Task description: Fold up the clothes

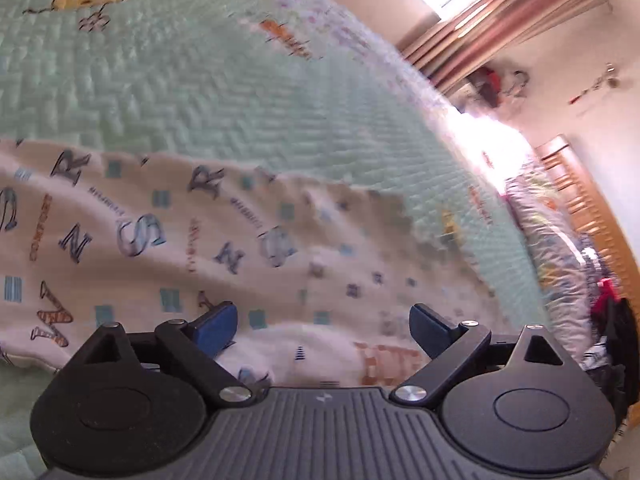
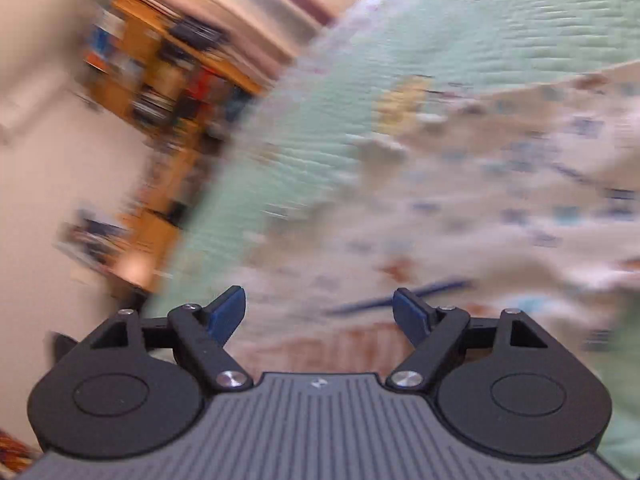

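Note:
A cream garment (image 1: 168, 232) printed with letters and small blue squares lies spread on a pale green quilted bedspread (image 1: 208, 92). My left gripper (image 1: 323, 330) hovers over the garment's near part, jaws wide apart, with only loose cloth seen below the blue pads. In the right wrist view the same garment (image 2: 480, 200) is badly blurred and fills the right half. My right gripper (image 2: 319, 314) stands open above its near edge, nothing pinched between the pads. A dark blue line (image 2: 392, 298) crosses the cloth just ahead of it.
The green bedspread (image 2: 304, 152) runs to the bed's edge. A wooden bookshelf (image 2: 160, 92) full of items stands against the wall at left in the right wrist view. Curtains (image 1: 500, 12), a wooden headboard (image 1: 580, 200) and piled dark clothes (image 1: 612, 328) are at right in the left wrist view.

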Motion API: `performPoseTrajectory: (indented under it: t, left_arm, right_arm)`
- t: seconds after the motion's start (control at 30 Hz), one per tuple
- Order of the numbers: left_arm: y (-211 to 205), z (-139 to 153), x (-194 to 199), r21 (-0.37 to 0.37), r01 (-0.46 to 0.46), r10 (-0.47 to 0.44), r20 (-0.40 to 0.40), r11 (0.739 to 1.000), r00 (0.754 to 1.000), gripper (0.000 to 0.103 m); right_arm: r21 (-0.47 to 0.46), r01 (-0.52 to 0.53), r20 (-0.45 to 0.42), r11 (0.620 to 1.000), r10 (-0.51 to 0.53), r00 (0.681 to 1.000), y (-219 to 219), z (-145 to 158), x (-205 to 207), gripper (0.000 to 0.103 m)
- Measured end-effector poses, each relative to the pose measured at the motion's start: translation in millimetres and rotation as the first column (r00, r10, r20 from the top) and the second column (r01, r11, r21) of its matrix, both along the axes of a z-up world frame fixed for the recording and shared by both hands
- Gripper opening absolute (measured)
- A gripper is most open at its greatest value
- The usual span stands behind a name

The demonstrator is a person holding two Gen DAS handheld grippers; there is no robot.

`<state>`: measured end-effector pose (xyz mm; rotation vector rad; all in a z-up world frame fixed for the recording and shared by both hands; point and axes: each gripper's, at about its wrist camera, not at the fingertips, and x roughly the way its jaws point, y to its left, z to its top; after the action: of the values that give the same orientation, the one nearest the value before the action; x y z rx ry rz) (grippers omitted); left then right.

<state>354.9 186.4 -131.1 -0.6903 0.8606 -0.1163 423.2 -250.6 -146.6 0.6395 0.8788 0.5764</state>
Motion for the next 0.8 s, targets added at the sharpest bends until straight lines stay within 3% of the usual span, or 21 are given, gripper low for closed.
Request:
performPoseTrajectory:
  t: [0.07, 0.2, 0.3, 0.37, 0.4, 0.43, 0.5, 0.6, 0.67, 0.73, 0.77, 0.8]
  left_arm:
    - [4, 2, -5, -0.003, -0.012, 0.012, 0.017, 1.0, 1.0, 0.087]
    - [8, 23, -19, 0.059, -0.074, 0.072, 0.034, 0.996, 0.997, 0.087]
    - [-5, 41, -40, -0.034, -0.006, 0.01, 0.114, 0.999, 0.993, 0.092]
    - [-28, 41, -52, -0.059, 0.073, -0.065, 0.128, 0.996, 0.99, 0.096]
    - [-43, 35, -55, -0.03, 0.109, -0.105, 0.098, 0.994, 0.99, 0.096]
    - [-54, 26, -57, 0.007, 0.122, -0.122, 0.052, 0.993, 0.991, 0.095]
    - [-65, 7, -63, 0.062, 0.114, -0.113, -0.017, 0.992, 0.993, 0.092]
    - [-66, 7, -81, 0.081, 0.066, -0.067, 0.003, 0.994, 0.998, 0.092]
    - [-69, 11, -93, 0.085, 0.051, -0.051, -0.004, 0.995, 0.999, 0.093]
    - [-75, 15, -106, 0.111, 0.072, -0.071, -0.012, 0.991, 0.997, 0.094]
    - [-79, 17, -113, 0.131, 0.083, -0.082, -0.018, 0.988, 0.996, 0.094]
    - [-84, 19, -122, 0.151, 0.093, -0.091, -0.022, 0.984, 0.996, 0.094]
  right_arm:
    - [0.049, 0.008, 0.01, 0.999, -0.008, 1.0, -12, 4, -7, 0.072]
    - [0.119, 0.012, 0.058, 0.993, -0.019, 0.998, -30, 18, -29, 0.079]
    - [0.152, -0.067, 0.034, 0.986, 0.062, 0.997, -29, 15, -48, 0.079]
    - [0.047, -0.063, 0.006, 0.997, 0.062, 0.998, -29, 6, -60, 0.079]
    - [-0.008, -0.06, -0.007, 0.998, 0.06, 0.998, -29, 1, -66, 0.068]
    - [-0.027, -0.046, 0.015, 0.999, 0.047, 0.999, -32, 0, -73, 0.064]
    - [-0.013, 0.003, 0.022, 1.0, -0.002, 1.0, -41, 6, -89, 0.07]
    - [0.073, 0.043, 0.097, 0.996, -0.05, 0.994, -58, 25, -116, 0.08]
    - [0.057, 0.044, 0.068, 0.997, -0.048, 0.997, -67, 23, -127, 0.085]
    - [-0.029, 0.047, -0.007, 0.998, -0.047, 0.999, -74, 10, -135, 0.085]
    - [-0.064, 0.051, -0.01, 0.997, -0.052, 0.999, -79, 3, -144, 0.073]
    - [-0.06, 0.063, 0.007, 0.996, -0.063, 0.998, -86, 2, -154, 0.071]
